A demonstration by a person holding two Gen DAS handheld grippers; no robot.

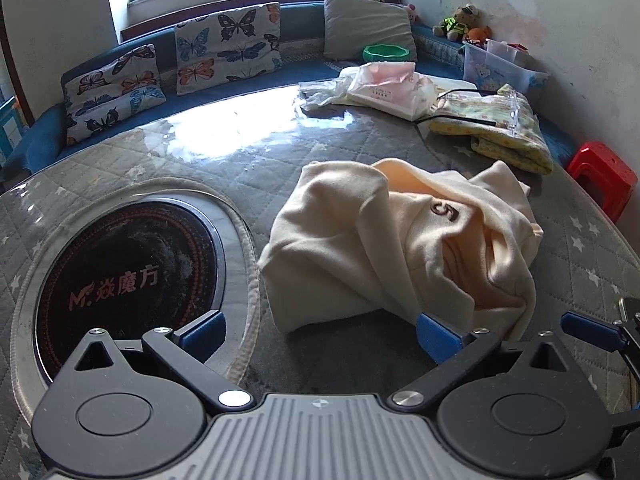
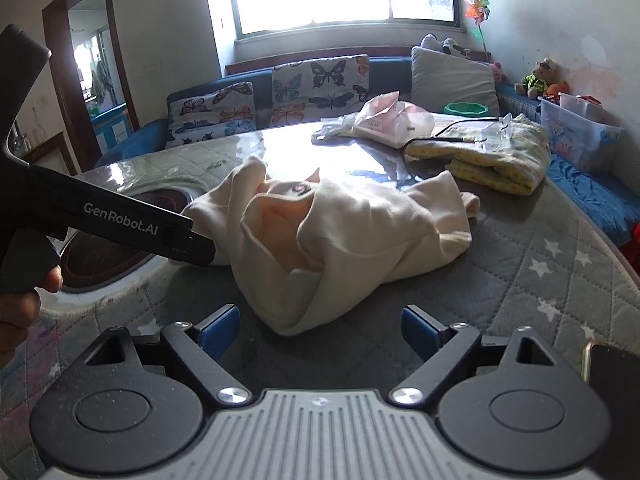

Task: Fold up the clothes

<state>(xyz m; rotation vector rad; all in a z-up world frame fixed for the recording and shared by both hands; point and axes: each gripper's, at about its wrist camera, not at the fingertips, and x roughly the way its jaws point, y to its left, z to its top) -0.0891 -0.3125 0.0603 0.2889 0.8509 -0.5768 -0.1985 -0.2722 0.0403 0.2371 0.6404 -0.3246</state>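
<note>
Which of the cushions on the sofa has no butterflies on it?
The plain grey cushion, rightmost of the three, standing behind the green bowl. The two butterfly cushions to its left are both covered in butterfly prints.

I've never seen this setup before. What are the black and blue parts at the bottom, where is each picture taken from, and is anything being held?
These are two handheld grippers, each carrying a camera that looks along its fingers. One picture comes from the left gripper, the other from the right gripper. Both have their blue-padded jaws spread open and hold nothing. Ahead lies a crumpled cream sweatshirt on a grey quilted table cover, beside a round black cooktop. A folded yellow patterned blanket lies further back.
</note>
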